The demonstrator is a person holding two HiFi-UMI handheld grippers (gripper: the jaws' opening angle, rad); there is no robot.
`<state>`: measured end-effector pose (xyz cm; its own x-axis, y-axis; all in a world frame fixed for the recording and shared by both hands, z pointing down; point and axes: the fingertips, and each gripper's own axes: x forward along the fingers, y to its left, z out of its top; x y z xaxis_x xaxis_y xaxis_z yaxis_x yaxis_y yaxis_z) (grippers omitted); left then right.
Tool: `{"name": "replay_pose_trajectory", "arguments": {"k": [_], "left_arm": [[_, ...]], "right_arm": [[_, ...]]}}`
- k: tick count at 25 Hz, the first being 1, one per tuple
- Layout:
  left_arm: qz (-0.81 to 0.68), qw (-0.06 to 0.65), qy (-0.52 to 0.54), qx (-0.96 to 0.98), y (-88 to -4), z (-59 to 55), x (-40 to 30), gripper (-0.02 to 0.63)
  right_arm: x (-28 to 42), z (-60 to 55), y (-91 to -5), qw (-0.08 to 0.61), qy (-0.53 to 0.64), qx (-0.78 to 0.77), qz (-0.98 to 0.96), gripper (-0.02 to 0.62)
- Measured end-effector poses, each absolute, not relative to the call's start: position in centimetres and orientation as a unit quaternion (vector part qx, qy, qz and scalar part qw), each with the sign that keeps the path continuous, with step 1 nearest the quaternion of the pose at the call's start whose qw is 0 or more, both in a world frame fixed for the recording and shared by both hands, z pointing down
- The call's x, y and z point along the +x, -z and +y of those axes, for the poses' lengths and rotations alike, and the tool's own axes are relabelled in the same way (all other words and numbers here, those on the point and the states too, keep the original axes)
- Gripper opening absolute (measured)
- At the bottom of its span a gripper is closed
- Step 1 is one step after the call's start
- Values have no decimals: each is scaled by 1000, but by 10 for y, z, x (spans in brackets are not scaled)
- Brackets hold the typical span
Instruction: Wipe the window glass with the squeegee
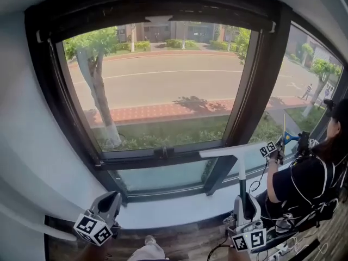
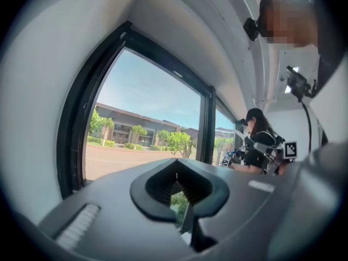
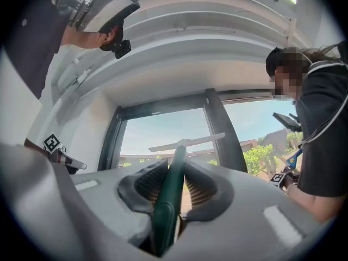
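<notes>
The window glass [image 1: 163, 91] is a large pane in a black frame, with a street and trees behind it. My right gripper [image 1: 244, 200] at the lower right is shut on the dark green handle [image 1: 242, 181] of the squeegee. Its white blade [image 1: 234, 152] lies level in front of the low part of the window; I cannot tell whether it touches the glass. In the right gripper view the handle [image 3: 171, 194] runs up between the jaws of the right gripper [image 3: 175, 186] to the blade [image 3: 187, 143]. My left gripper [image 1: 111, 197] hangs at the lower left, shut and holding nothing, also seen as the left gripper [image 2: 182, 192].
Another person [image 1: 304, 184] in a dark top stands at the right pane with marker-cube grippers [image 1: 272, 148] and a blue tool [image 1: 291, 137]. A black mullion [image 1: 255, 91] divides the panes. A pale sill [image 1: 179, 208] runs below, a white wall [image 1: 32, 145] at the left.
</notes>
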<state>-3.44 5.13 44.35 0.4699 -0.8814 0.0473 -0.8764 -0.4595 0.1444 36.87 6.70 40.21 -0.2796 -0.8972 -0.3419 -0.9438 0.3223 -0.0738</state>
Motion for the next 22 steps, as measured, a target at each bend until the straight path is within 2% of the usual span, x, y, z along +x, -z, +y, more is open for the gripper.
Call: {"name": "replay_pose_trajectory", "arguments": {"k": [11, 18, 22], "left_arm": [[-447, 30, 4, 894, -418, -87, -70, 5], [-445, 23, 18, 895, -415, -131, -75, 5], [-454, 21, 24, 891, -405, -149, -70, 5]], "right_arm": [[314, -6, -366, 163, -87, -635, 750, 104], [311, -34, -356, 143, -93, -644, 745, 104], [322, -72, -329, 174, -123, -629, 748, 104]]}}
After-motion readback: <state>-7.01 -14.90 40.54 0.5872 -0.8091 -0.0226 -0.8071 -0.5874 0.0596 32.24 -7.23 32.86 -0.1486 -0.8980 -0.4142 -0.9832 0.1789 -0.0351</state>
